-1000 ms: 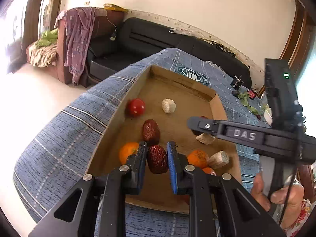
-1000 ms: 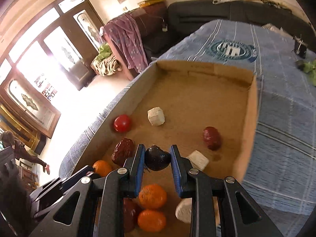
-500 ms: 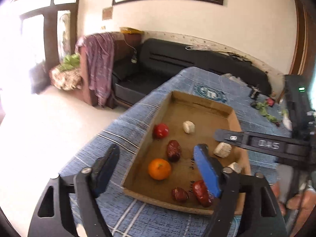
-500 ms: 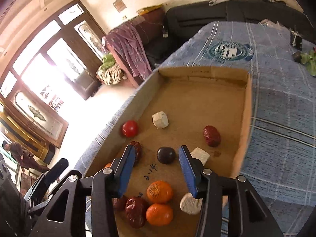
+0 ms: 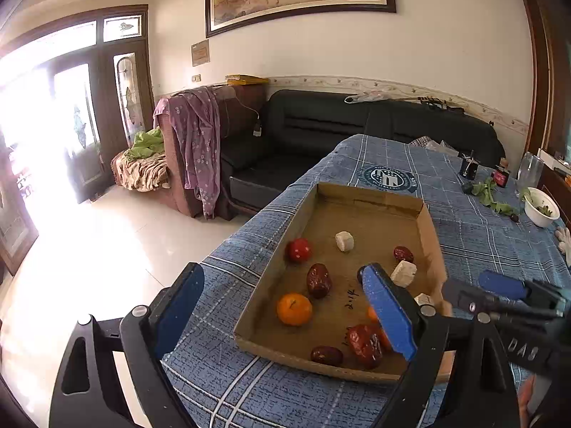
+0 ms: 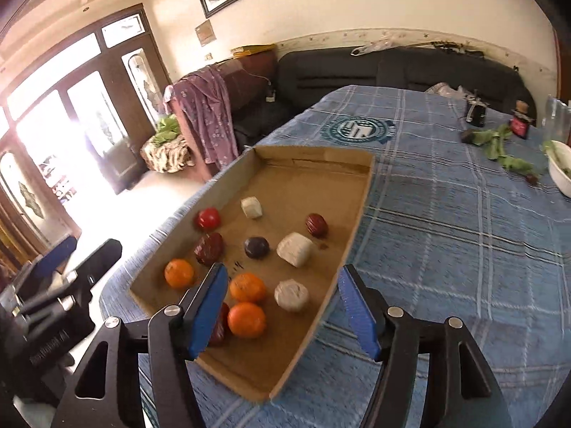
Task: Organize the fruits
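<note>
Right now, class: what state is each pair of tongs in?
Left tongs: opening wide, nothing between the jaws.
Right tongs: opening, holding nothing, above the cardboard tray.

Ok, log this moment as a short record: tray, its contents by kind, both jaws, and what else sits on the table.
container: cardboard tray on the blue plaid tablecloth
oranges: three
white chunks: three
red tomato: one, near tray's left wall
dark plum: one, mid-tray
red dates: several, one apart by right wall
left gripper: jaws opening, nothing between them
right gripper: jaws opening, holding nothing
elsewhere on table: white bowl, green leaves
</note>
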A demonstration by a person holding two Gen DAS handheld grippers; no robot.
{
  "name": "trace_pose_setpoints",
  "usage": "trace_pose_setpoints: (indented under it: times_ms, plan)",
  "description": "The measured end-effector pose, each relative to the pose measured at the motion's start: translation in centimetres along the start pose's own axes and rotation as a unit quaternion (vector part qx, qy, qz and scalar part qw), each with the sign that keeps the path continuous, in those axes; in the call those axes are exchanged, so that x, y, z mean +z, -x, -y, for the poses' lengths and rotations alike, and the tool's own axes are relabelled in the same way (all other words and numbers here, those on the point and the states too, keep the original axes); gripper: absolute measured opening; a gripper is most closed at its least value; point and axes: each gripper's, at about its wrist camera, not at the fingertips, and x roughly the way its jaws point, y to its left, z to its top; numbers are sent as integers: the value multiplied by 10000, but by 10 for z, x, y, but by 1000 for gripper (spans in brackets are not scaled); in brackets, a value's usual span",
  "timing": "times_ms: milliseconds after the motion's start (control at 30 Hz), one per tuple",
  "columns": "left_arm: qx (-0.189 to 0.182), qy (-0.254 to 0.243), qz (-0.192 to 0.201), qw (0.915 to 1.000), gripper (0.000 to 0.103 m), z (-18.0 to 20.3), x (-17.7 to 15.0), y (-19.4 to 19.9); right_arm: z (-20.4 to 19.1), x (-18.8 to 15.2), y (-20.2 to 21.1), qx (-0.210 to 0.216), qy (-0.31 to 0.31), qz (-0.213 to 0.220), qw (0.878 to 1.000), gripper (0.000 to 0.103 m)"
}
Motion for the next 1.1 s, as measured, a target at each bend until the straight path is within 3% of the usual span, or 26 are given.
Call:
trace_pose_setpoints:
  times_ms: [667,1100]
  plan:
    - [-199,-42,-137,9997,91,11,-5,4,5,-28,9,-202,-135,72,9997,78]
    - [-271,90,-167,9995,91,4,-8,-2,-7,-33,8,-406,98,114,9991,82]
